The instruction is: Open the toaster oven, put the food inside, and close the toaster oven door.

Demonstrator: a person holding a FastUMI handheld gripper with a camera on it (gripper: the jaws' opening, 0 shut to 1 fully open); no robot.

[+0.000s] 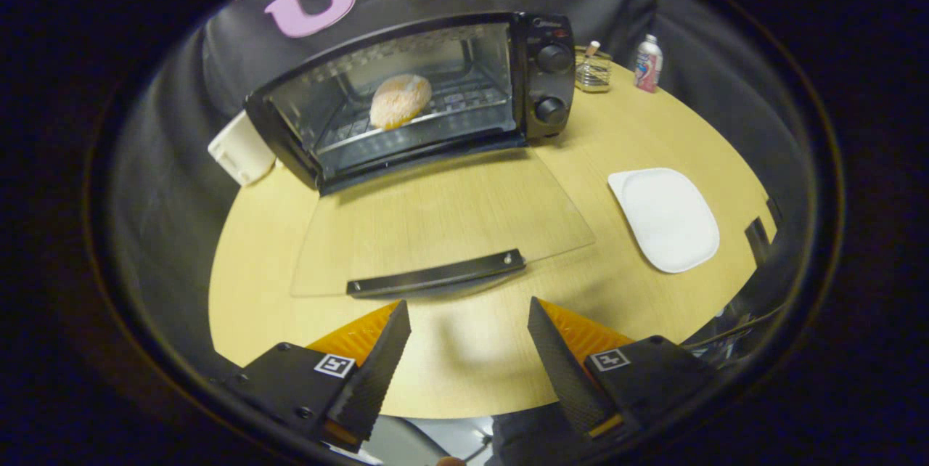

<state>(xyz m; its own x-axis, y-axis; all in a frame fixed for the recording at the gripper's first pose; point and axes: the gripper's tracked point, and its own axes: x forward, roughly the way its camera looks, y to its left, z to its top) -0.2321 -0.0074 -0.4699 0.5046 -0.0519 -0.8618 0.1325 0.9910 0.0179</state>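
The gripper (468, 328) is hovering over the near part of the round wooden table (479, 357) with its two fingers (377, 368) spread wide apart and gripping nothing; bare tabletop is showing in the gap between them. Just ahead of the fingertips, the glass door (435, 223) of the toaster oven is lying fully open and flat, level with the table, and its black handle (437, 274) is sitting at the door's near edge, close beyond the fingertips and roughly centred on the gap. Ahead and to the right of the right finger, a white plate (664, 215) is resting on the table, well apart from the door and carrying nothing. Beyond the door, the black toaster oven (414, 99) is standing with its cavity exposed, and the food (400, 100), a round pale golden bun, is lying inside on the wire rack (435, 117), near the middle of the cavity. Two black knobs (553, 81) are sitting one above the other on the panel at the oven's right side. Farther off, beyond the oven's right end, a small wire holder (593, 72) and a small bottle (647, 63) are standing near the table's far edge. To the left of the oven, a white boxy object (241, 149) is resting just beside the oven's side; what it is cannot be told.
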